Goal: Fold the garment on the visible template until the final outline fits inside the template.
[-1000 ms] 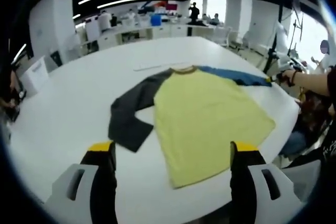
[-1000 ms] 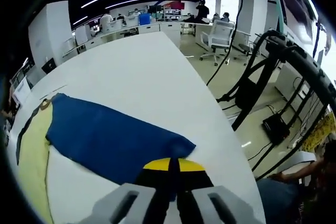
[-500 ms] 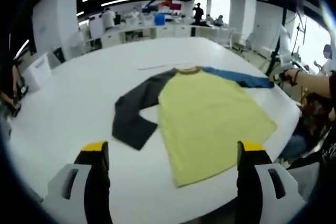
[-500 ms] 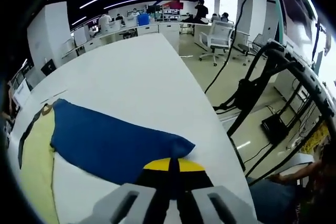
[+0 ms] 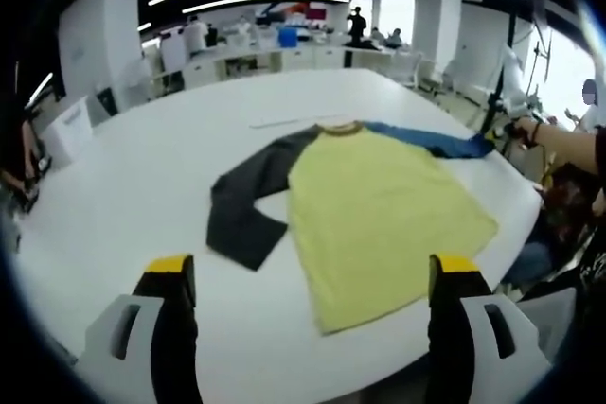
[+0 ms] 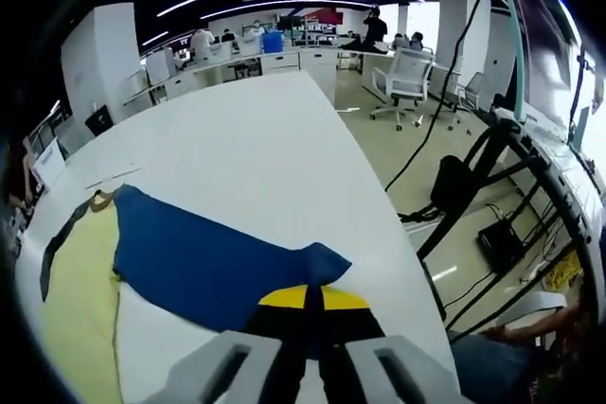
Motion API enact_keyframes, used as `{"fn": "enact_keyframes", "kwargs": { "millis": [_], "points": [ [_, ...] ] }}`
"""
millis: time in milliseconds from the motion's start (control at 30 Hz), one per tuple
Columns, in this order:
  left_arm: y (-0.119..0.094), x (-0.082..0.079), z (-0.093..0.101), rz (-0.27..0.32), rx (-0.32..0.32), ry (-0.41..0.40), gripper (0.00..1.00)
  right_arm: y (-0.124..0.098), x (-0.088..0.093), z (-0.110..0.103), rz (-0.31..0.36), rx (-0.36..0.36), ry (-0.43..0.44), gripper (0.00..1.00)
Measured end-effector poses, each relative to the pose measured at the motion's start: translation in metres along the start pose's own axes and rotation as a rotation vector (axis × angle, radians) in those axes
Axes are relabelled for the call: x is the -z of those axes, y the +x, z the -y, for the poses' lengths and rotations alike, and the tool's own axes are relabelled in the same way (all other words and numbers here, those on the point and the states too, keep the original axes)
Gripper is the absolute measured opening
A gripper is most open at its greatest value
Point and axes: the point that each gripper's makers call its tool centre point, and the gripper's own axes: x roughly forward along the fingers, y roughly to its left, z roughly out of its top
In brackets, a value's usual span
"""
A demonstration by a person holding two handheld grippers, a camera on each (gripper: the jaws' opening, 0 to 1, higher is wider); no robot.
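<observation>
A shirt lies flat on the white table (image 5: 123,186). It has a yellow body (image 5: 379,210), a dark grey sleeve (image 5: 246,201) and a blue sleeve (image 5: 431,139). My left gripper (image 5: 312,267) hangs open above the near table edge, short of the hem, holding nothing. My right gripper (image 6: 308,295) is shut on the cuff of the blue sleeve (image 6: 208,257), which lies spread toward the yellow body (image 6: 76,300). In the left gripper view, the right gripper (image 5: 502,132) sits at the sleeve's far end, held by a person's hand (image 5: 549,134).
A thin pale strip (image 5: 284,122) lies on the table just beyond the collar. The table's right edge (image 6: 398,224) drops to a floor with cables, a black stand (image 6: 473,167) and office chairs (image 6: 407,73). Desks and people stand at the back.
My left gripper's jaws have spread a little wider. My right gripper keeps hold of the blue cuff, and its view has shifted slightly; the sleeve lies a bit more gathered.
</observation>
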Motion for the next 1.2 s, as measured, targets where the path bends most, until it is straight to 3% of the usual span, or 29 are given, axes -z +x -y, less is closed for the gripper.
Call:
{"fn": "enact_keyframes", "kwargs": {
  "millis": [633,1100,1200],
  "points": [
    [-0.002,0.003,0.003,-0.002,0.026,0.002,0.99,-0.027,-0.024,-0.041,0.047,-0.046,-0.054,0.00],
    [-0.004,0.003,0.004,0.008,0.034,-0.004,0.99,-0.045,-0.046,-0.084,0.072,-0.092,-0.139,0.00],
    [-0.005,0.003,0.005,0.013,0.036,-0.006,0.99,-0.055,-0.050,-0.102,0.080,-0.111,-0.168,0.00]
  ]
}}
